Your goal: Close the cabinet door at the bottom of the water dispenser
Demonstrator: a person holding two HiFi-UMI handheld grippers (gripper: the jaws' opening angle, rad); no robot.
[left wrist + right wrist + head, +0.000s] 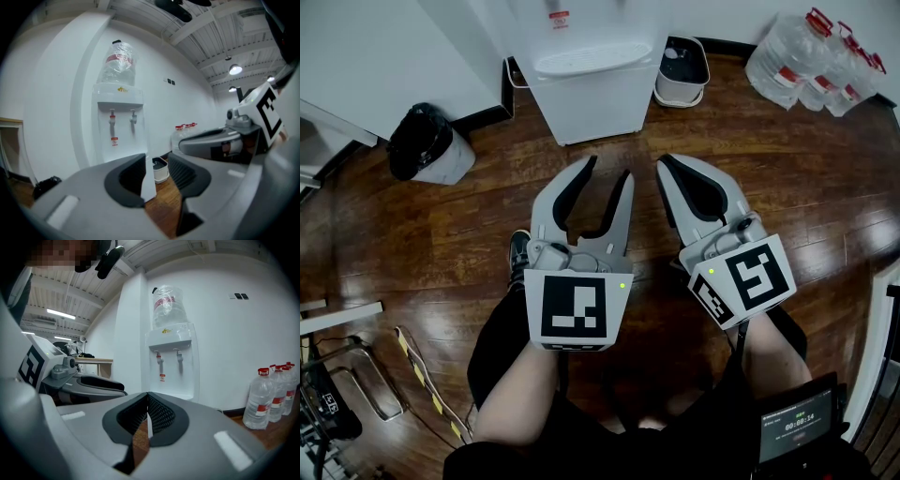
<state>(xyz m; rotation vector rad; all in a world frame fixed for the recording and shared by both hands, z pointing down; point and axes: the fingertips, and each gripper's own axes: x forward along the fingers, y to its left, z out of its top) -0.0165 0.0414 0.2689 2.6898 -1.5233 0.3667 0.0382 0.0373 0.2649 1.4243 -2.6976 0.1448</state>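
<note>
1. Arms [520, 394] reach out over the wood floor [441, 234], each with a gripper.
2. Left gripper [607, 169]: jaws partly apart, nothing between them.
3. Right gripper [664, 161]: jaws pressed together, empty.
4. Both point at the dispenser [591, 84], which stands against the wall just ahead, apart from the tips.
5. Its bottom door [171, 380] looks flush with the body.
6. A bucket [681, 70] sits beside it, with bottles [816, 61] further right.
</note>
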